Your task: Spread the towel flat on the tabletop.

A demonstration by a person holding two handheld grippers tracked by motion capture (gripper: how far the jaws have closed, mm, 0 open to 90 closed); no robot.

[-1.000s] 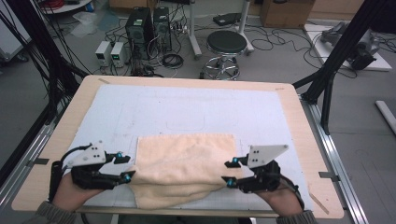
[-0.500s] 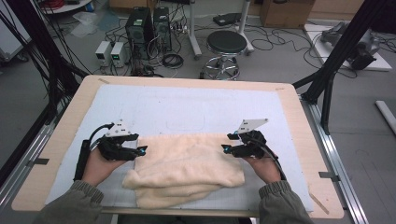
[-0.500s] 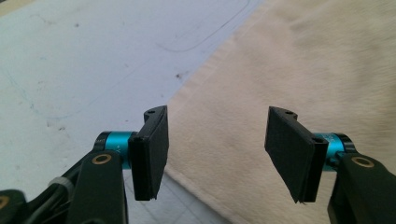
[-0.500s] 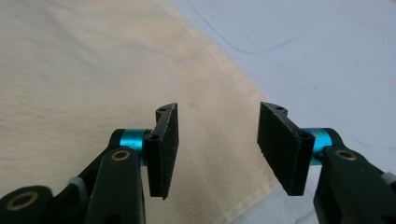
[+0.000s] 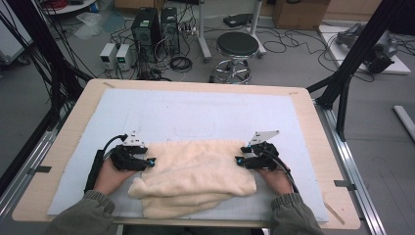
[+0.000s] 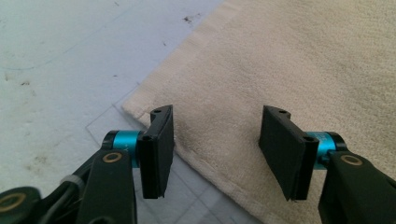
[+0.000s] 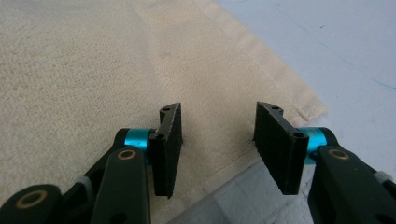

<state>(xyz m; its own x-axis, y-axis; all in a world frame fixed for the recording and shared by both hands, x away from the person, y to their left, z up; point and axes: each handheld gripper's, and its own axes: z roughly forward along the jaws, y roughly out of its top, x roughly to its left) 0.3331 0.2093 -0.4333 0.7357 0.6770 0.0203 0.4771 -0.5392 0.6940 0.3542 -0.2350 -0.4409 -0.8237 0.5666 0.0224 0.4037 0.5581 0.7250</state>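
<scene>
no readable text or labels

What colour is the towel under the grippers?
Cream, plain terry; the towel shows best in the left gripper view.

Soft, nubbly cream terry cloth for the towel [image 5: 195, 176], with a flatter woven hem. Beneath the towel, matt white mat [image 5: 195, 112], faintly scuffed; around it, pale smooth wood of the table [image 5: 313, 122]. Matt black plastic and glossy teal metal on the left gripper [image 6: 215, 140].
</scene>
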